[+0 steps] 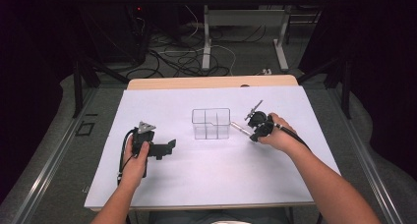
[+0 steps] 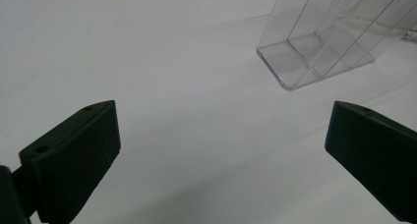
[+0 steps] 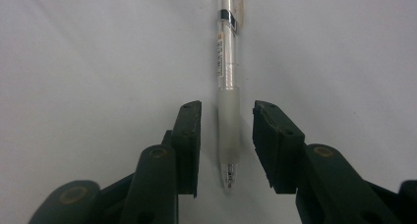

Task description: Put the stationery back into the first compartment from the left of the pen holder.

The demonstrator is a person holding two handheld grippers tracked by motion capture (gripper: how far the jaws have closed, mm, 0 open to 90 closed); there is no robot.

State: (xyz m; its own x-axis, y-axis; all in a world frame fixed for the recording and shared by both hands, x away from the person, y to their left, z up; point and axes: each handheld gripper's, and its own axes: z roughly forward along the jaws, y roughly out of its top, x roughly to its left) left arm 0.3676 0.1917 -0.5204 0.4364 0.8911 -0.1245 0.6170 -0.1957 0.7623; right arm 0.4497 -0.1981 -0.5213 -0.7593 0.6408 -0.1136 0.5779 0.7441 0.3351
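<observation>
Clear pen: light, stiff, slippery barrel, best taken at frosted rubber grip, now between right gripper jaws, spread, not touching.

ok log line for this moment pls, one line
right tool: jaws astride pen grip end, not touching | pen: flat on table | left tool: open, resting near clear organizer

**Three cameras, one table**

The high view looks forward and down from above the person's side, taking in the whole white table. Each gripper view looks close along its own black jaws at the tabletop. The clear organizer appears in the high and left gripper views.
</observation>
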